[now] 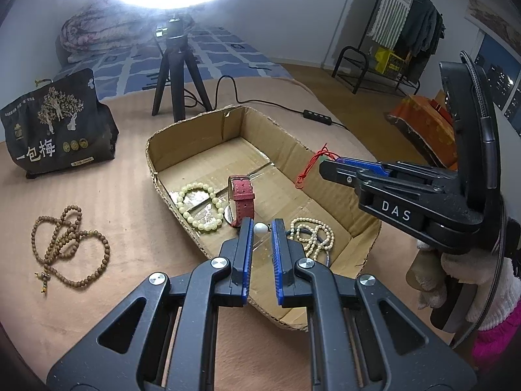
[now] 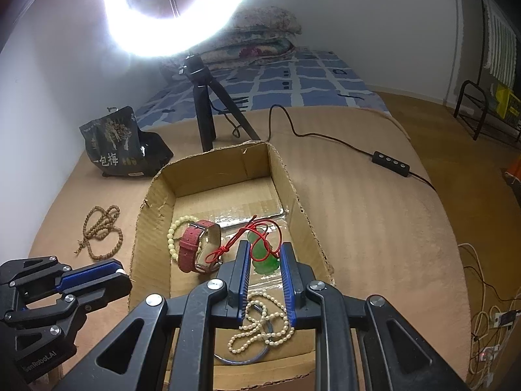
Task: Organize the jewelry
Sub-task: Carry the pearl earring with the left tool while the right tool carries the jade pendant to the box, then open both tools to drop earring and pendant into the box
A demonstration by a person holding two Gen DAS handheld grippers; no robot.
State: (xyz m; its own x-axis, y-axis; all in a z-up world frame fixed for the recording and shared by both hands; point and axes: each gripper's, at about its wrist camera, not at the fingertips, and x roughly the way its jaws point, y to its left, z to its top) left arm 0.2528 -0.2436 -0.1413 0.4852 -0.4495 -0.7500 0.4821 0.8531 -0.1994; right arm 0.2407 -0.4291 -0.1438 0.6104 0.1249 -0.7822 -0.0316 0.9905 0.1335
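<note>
An open cardboard box (image 1: 195,123) (image 2: 211,159) lies on the tan cloth. It holds a pale bead bracelet (image 1: 198,208) (image 2: 172,238), a red-strap watch (image 1: 241,195) (image 2: 192,249) and a pearl necklace (image 1: 312,234) (image 2: 260,329). My left gripper (image 1: 262,224) (image 2: 122,272) is shut on a small white pearl piece (image 1: 259,229) over the box's near edge. My right gripper (image 2: 264,247) (image 1: 322,164) is shut on a green pendant (image 2: 260,254). Its red cord (image 2: 241,244) (image 1: 309,169) dangles above the box. A brown wooden bead strand (image 1: 70,247) (image 2: 102,231) lies on the cloth left of the box.
A black snack bag (image 1: 55,123) (image 2: 123,143) stands at the back left. A ring light on a tripod (image 1: 177,75) (image 2: 205,110) stands behind the box. Its cable and switch (image 2: 390,163) run to the right. Beyond are a bed and a clothes rack (image 1: 400,32).
</note>
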